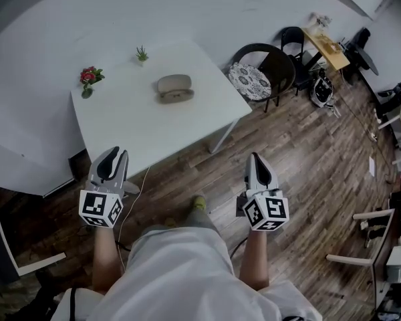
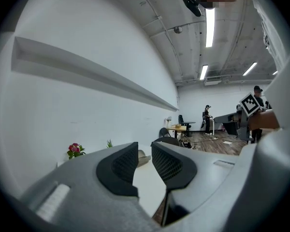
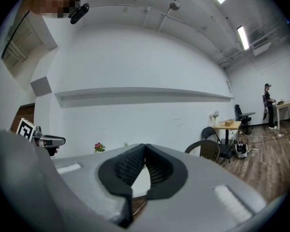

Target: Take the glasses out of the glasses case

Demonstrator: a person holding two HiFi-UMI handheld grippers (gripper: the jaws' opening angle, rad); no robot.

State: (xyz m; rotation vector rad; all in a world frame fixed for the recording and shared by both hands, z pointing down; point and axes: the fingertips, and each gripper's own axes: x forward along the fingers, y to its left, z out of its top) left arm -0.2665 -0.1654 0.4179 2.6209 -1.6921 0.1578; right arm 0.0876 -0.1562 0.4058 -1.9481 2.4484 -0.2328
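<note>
A tan glasses case [image 1: 174, 87] lies closed near the middle of the white table [image 1: 120, 126]. Both grippers hang well short of it, off the table's near edge and above the wood floor. My left gripper [image 1: 118, 154] is in front of the table's near left corner; its jaws stand a narrow gap apart with nothing in them. In the left gripper view [image 2: 145, 146] a sliver of the case [image 2: 144, 158] shows through that gap. My right gripper [image 1: 255, 158] is further right, beyond the table's right side, and its jaws [image 3: 145, 148] meet at the tips, empty.
A small pot of red flowers [image 1: 89, 77] and a tiny green plant [image 1: 142, 53] stand along the table's far edge by the white wall. A chair with a patterned cushion [image 1: 250, 80] and a brown chair [image 1: 277, 69] stand right of the table. People stand far off.
</note>
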